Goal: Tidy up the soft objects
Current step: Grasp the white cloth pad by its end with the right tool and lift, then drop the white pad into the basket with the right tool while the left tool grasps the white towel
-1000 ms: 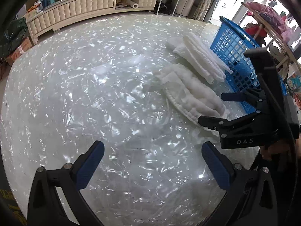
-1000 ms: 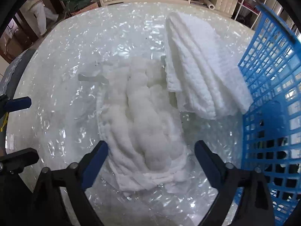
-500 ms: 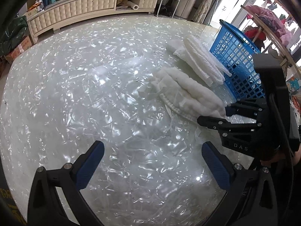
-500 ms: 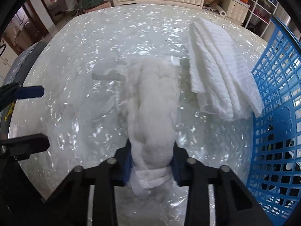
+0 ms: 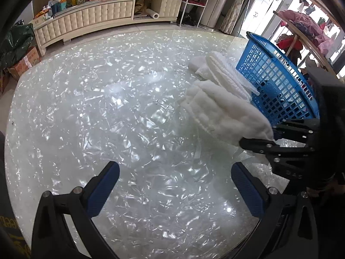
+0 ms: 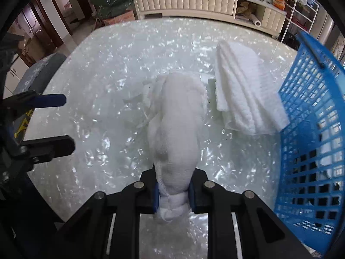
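Item: fluffy white folded cloth (image 6: 175, 125), near our worktop's (image 5: 107, 108) right edge; right claw (image 6: 173, 194), jaws just closed, pinches one end. Left claw (image 5: 174, 185) gapes empty. Risk: cloth unfolds, snagging blue plastic lattice basket (image 6: 312, 129)

1. I take this for a home living room: a long cream padded sideboard (image 5: 90, 19) stands far ahead of my left gripper (image 5: 172, 185), its top crowded with household clutter.
2. A clothes rack (image 5: 306, 28) hung with garments stands ahead to its right.
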Tool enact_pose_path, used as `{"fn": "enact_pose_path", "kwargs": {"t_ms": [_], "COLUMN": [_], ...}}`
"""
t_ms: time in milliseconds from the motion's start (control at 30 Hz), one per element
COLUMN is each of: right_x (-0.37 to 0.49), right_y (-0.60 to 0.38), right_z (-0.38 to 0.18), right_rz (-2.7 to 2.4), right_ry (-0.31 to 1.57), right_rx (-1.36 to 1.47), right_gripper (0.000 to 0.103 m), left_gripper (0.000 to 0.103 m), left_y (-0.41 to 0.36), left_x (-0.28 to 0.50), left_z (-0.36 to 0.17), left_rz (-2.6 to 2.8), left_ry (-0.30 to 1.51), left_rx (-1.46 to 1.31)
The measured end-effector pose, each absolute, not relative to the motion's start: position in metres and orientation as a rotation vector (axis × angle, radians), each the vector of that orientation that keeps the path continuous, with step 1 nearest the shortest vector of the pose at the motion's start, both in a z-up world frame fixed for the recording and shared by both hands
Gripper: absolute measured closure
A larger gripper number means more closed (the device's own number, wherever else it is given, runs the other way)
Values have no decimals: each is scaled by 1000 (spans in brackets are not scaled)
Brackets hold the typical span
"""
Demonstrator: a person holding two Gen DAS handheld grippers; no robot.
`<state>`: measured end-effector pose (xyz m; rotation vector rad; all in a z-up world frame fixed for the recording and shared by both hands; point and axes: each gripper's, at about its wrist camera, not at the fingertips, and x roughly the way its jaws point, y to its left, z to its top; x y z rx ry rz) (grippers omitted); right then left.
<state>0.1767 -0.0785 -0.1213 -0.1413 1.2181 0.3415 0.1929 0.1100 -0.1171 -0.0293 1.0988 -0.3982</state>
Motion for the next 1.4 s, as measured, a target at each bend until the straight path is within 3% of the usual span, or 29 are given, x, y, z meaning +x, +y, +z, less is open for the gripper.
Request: {"fn": "enact_pose_path", "kwargs": {"t_ms": [667,1400], "right_x": [145,152], "right_y": [-123,-220], "right_z": [-47,0], "right_rz": [312,128], "right_ry": [1057,955], "right_rx": [-106,-61], "right_gripper": [84,84], "left_gripper": [0,0], "left_y": [72,10], "left_x": [192,229], "left_z": [-66,-73], "left_rz": [-425,-501], "left_ry": [1016,1033], "left_rx": [-6,77]}}
